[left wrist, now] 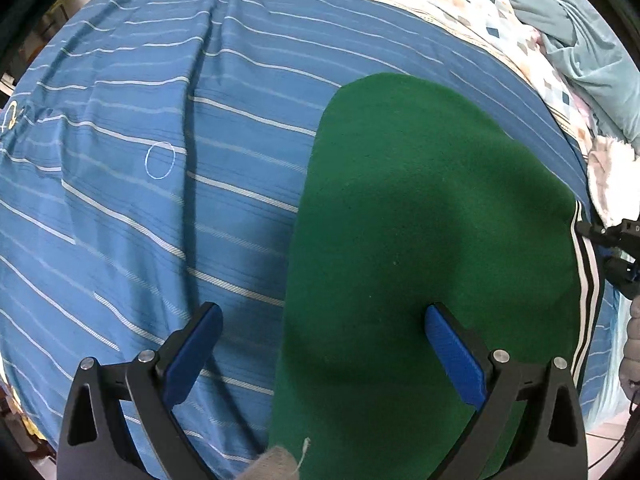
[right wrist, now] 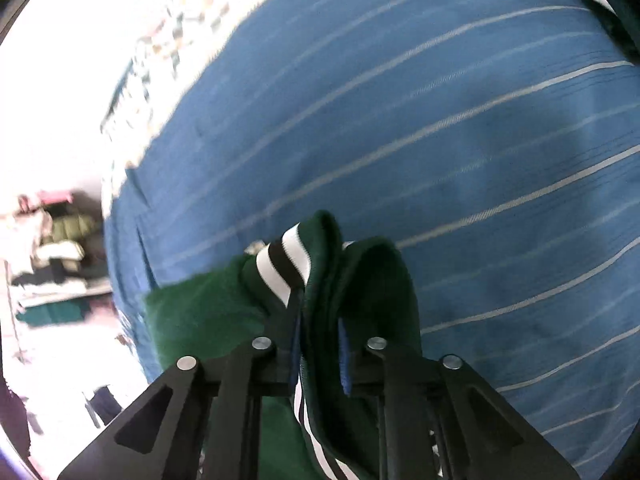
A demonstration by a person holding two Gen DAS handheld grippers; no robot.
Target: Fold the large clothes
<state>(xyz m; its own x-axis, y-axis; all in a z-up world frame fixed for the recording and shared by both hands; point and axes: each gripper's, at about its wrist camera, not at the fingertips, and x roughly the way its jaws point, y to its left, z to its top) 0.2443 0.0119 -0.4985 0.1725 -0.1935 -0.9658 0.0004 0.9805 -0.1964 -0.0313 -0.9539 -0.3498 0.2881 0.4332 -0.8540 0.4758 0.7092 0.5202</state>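
Your left gripper [left wrist: 323, 354] is hovering with its blue-padded fingers [left wrist: 454, 360] spread wide apart, one over the green garment [left wrist: 432, 216] and the other over the blue striped bedsheet [left wrist: 160, 160], gripping nothing. Your right gripper [right wrist: 320, 344] is pinching its fingers together on a bunched edge of that garment [right wrist: 360, 280], where a black-and-white striped trim [right wrist: 286, 266] is folding over the tips. The garment is lying flat on the bedsheet [right wrist: 480, 140], its trimmed edge lifted at your right. A patterned quilt [left wrist: 460, 4] and a pale blue blanket [left wrist: 580, 40] are sitting beyond the sheet.
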